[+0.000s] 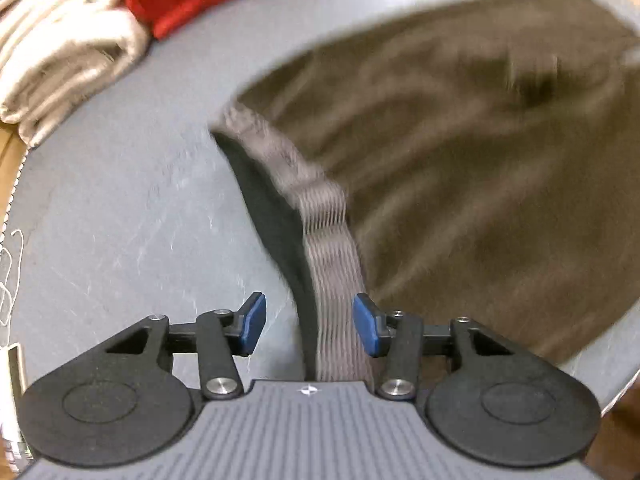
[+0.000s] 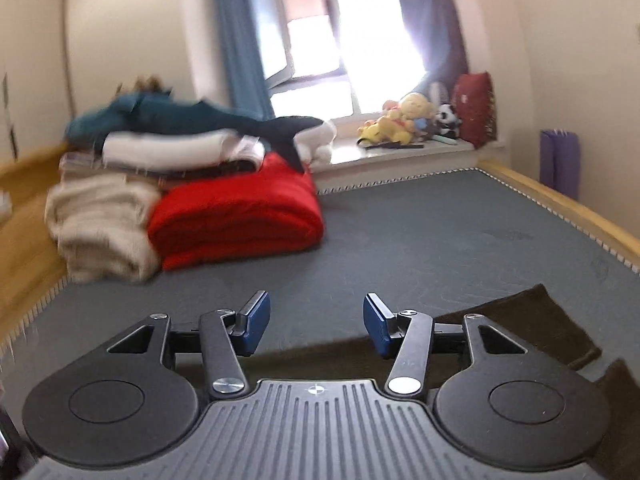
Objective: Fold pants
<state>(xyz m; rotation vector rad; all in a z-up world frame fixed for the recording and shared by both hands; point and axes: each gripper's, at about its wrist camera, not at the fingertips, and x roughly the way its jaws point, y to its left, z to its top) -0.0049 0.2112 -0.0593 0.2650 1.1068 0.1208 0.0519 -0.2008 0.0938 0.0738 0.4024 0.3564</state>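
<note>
Dark brown pants [image 1: 460, 152] lie spread on the grey bed surface [image 1: 120, 220], blurred by motion. Their ribbed grey waistband [image 1: 336, 280] runs down between the blue pads of my left gripper [image 1: 309, 329], which is open around it with gaps on both sides. In the right wrist view my right gripper [image 2: 316, 325] is open and empty, just above the near edge of the pants [image 2: 520, 316], whose leg end lies to the right.
A folded red blanket [image 2: 236, 216], a cream blanket [image 2: 100, 228] and a blue shark plush [image 2: 180, 116] are stacked at the far left of the bed. A wooden rail [image 2: 568, 204] edges the right side. Plush toys [image 2: 404, 120] sit on the windowsill.
</note>
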